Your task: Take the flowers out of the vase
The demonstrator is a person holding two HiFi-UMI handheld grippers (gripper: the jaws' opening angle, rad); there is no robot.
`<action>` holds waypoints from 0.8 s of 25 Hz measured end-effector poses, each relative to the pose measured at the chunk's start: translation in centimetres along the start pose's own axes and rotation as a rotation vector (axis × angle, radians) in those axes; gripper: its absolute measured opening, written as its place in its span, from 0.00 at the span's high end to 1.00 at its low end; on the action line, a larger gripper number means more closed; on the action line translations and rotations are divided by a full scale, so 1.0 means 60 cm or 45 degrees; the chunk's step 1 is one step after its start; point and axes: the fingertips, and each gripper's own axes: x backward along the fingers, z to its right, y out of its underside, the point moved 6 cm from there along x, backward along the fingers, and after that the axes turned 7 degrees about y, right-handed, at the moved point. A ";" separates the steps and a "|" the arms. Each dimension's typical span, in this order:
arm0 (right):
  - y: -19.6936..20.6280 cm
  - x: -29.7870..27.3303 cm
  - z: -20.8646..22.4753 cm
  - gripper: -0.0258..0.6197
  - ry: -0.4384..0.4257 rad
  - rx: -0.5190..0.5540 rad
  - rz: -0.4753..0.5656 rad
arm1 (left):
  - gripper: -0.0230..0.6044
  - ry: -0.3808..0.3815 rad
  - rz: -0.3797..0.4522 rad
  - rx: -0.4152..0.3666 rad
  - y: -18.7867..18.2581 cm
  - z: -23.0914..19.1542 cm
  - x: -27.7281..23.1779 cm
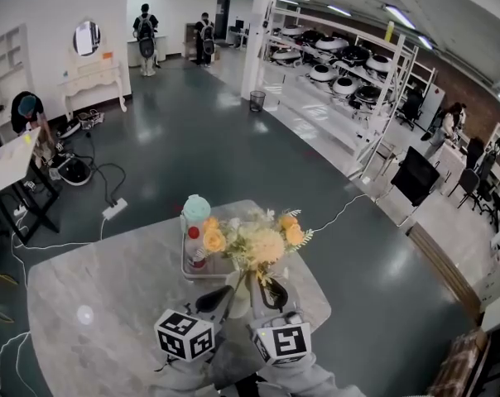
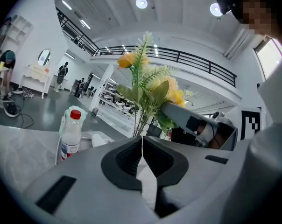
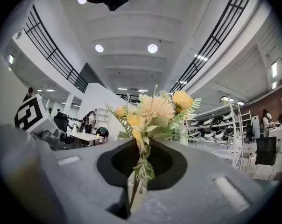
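A bunch of yellow and cream flowers [image 1: 254, 240] stands above the marble table [image 1: 101, 304], just in front of me. My right gripper [image 1: 271, 292] is shut on the green stems below the blooms; in the right gripper view the stems [image 3: 140, 164] run down between its jaws [image 3: 140, 148] into a pale vase [image 3: 137, 195]. My left gripper [image 1: 229, 296] comes in from the left with its tips together [image 2: 142, 146], pinching the pale vase wall [image 2: 148, 178]. The vase [image 1: 240, 294] is mostly hidden between the two grippers. In the left gripper view the flowers [image 2: 148, 90] rise beyond the jaws, and the right gripper [image 2: 178, 113] reaches them from the right.
Behind the flowers a tray [image 1: 188, 270] holds a red-capped bottle [image 1: 196, 246] and a teal-capped one [image 1: 196, 209]. The red-capped bottle [image 2: 71, 134] also shows left of the left jaws. Cables and a power strip [image 1: 113, 209] lie on the floor; people stand far off.
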 end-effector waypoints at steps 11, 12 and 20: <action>-0.057 -0.011 0.045 0.91 -0.120 0.004 0.031 | 0.95 -0.053 -0.001 -0.072 -0.043 0.023 -0.038; -0.064 -0.011 0.050 0.91 -0.130 0.006 0.041 | 0.95 -0.059 0.005 -0.082 -0.047 0.026 -0.041; -0.132 -0.013 0.087 0.91 -0.225 0.019 0.147 | 0.95 -0.116 0.069 -0.146 -0.094 0.052 -0.060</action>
